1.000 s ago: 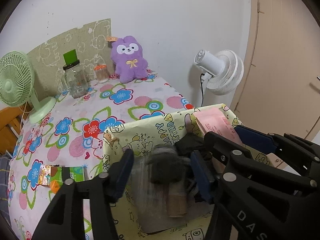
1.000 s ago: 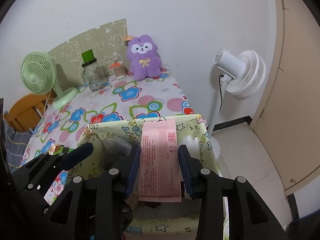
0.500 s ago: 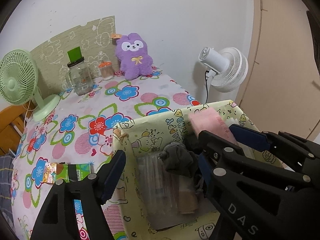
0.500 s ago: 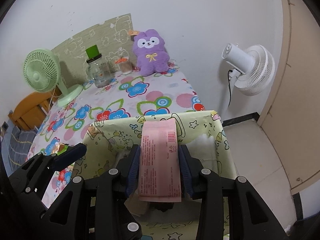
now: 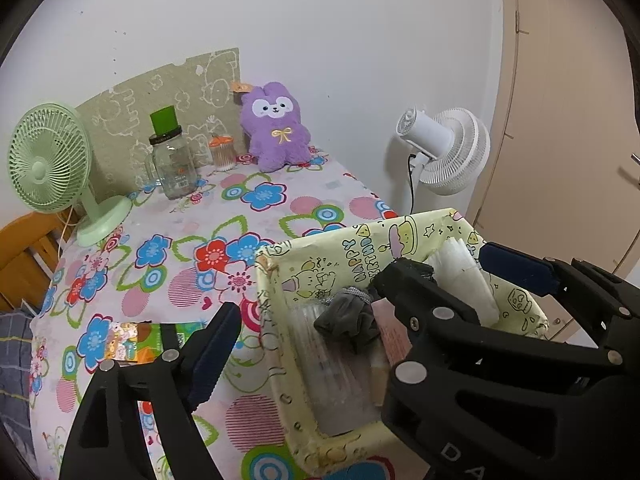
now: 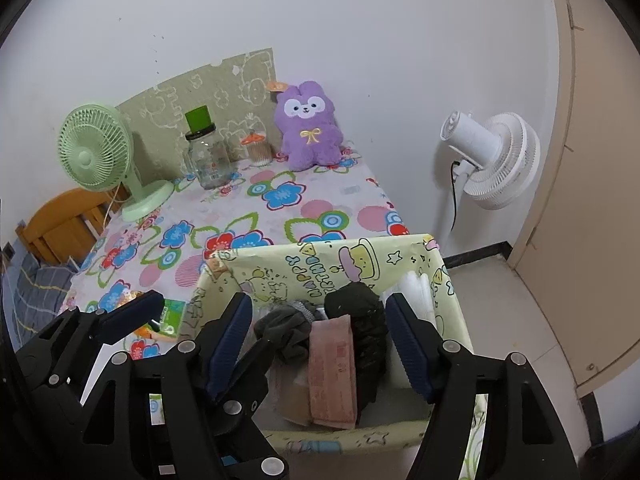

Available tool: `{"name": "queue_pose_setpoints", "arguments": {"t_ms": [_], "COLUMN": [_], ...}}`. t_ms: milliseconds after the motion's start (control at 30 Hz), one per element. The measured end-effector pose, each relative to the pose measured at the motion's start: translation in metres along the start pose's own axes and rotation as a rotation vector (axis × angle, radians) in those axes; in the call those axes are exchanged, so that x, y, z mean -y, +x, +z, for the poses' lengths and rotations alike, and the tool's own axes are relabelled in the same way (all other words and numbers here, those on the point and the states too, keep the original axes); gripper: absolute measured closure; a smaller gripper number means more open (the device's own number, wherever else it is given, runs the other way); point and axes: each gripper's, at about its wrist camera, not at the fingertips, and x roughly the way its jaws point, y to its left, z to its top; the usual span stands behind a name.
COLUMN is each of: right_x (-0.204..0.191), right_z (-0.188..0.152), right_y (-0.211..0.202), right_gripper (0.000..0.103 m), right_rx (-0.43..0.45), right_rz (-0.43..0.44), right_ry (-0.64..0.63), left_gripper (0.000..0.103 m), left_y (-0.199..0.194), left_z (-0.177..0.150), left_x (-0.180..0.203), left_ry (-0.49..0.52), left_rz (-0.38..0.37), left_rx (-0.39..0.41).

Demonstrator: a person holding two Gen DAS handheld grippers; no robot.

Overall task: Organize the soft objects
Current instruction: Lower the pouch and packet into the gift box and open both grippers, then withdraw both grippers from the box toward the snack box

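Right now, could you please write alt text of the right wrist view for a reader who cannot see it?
The open right gripper hovers over a yellow cartoon-print box holding a pink packet and dark and grey fabric items. Beyond, a floral tablecloth carries a purple plush, glass jar and green fan.

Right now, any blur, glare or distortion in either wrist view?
Left wrist view: sharp, no motion blur; fisheye bends the beige door edge, black vignette in the corners; the clear plastic packet in the yellow cartoon-print box looks hazy. Right wrist view: equally sharp, soft even light, no glare; the purple plush rabbit is crisp.
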Motion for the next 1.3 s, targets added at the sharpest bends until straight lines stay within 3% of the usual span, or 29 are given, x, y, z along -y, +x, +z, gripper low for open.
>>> {"name": "queue_pose_setpoints", "arguments": {"t_ms": [700, 1300], "right_x": [-0.047, -0.095], "right_z": [-0.002, -0.002], "right_y": [-0.040, -0.050], "right_gripper": [0.025, 0.018], "right_rx": [0.058, 0.082], "right_rz": [-0.009, 0.023], "right_ry": [-0.029, -0.069], "left_gripper": [0.008, 0.004], "left_y": [-0.048, -0.070], "left_z": [-0.010, -0.020], "left_x": [-0.035, -0.072], "left_ry": [0.000, -0.034], "left_rz": [0.038, 0.092], "left_rx": [0.075, 0.108]}}
